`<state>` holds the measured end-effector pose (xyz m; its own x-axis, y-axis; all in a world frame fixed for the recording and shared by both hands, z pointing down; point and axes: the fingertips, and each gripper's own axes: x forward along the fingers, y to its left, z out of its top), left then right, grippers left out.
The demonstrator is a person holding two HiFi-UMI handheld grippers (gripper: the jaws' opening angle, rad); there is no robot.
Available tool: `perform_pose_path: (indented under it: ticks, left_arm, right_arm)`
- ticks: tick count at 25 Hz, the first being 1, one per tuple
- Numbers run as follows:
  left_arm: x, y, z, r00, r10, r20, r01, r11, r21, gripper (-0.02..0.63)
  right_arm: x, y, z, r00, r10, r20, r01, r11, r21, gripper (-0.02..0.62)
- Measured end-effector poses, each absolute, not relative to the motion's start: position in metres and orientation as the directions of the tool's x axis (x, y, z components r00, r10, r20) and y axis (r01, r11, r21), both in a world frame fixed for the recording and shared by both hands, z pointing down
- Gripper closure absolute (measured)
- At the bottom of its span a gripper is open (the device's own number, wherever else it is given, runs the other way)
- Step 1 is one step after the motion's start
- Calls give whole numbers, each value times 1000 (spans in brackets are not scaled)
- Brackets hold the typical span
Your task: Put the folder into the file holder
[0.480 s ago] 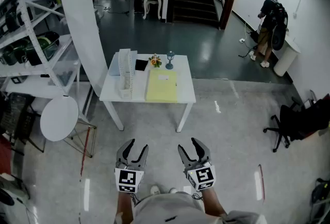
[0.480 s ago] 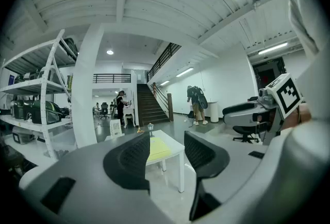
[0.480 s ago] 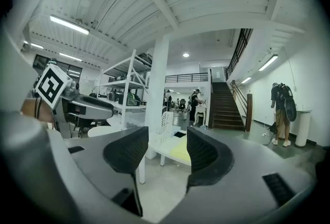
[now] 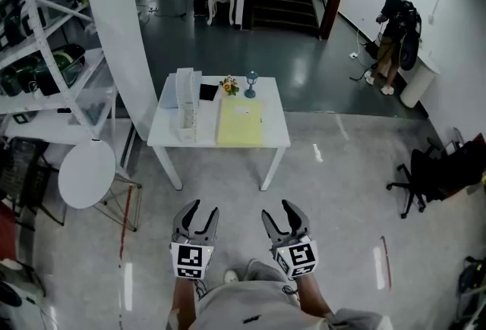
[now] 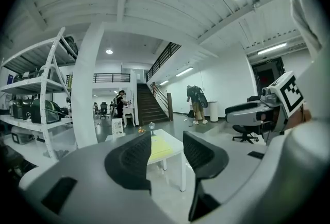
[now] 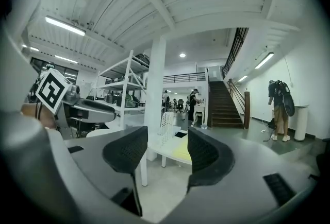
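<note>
A yellow folder (image 4: 241, 122) lies flat on the white table (image 4: 168, 140), well ahead of me. To its left stands the white file holder (image 4: 186, 105), upright. My left gripper (image 4: 195, 216) and right gripper (image 4: 285, 215) hang side by side low in the head view, far short of the table, both open with nothing between the jaws. In the left gripper view the folder (image 5: 161, 147) shows between the jaws of the left gripper (image 5: 167, 153), far off. From the right gripper (image 6: 167, 151) I see the file holder (image 6: 166, 122) and the folder (image 6: 182, 152) in the distance.
A small flower (image 4: 228, 86), a glass goblet (image 4: 250, 83) and a black item (image 4: 208, 95) sit at the table's far edge. A white pillar (image 4: 114, 25), shelves (image 4: 45, 40) and a round white table (image 4: 87, 173) stand left. An office chair (image 4: 433, 177) and a person (image 4: 395, 33) are right.
The head view has shifted slightly and the person's legs below have moved. Both grippers keep the same open pose.
</note>
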<state>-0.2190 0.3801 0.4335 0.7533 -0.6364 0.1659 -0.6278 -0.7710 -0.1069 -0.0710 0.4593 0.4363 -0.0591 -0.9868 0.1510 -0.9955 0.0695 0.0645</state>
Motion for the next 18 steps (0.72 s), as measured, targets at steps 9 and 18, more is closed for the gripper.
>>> perform_pose_path:
  ticks: [9,18]
  left_arm:
    - [-205,348,436,755,-636,160,-627,-772,-105,402]
    - [-170,291,442,750,-641,167,-632,-767,-106,411]
  right_arm:
    - [-61,428,441,-58,-986,157,-995,69,68,373]
    - [-26,368,440,-65,-988,137,-995,74,61,373]
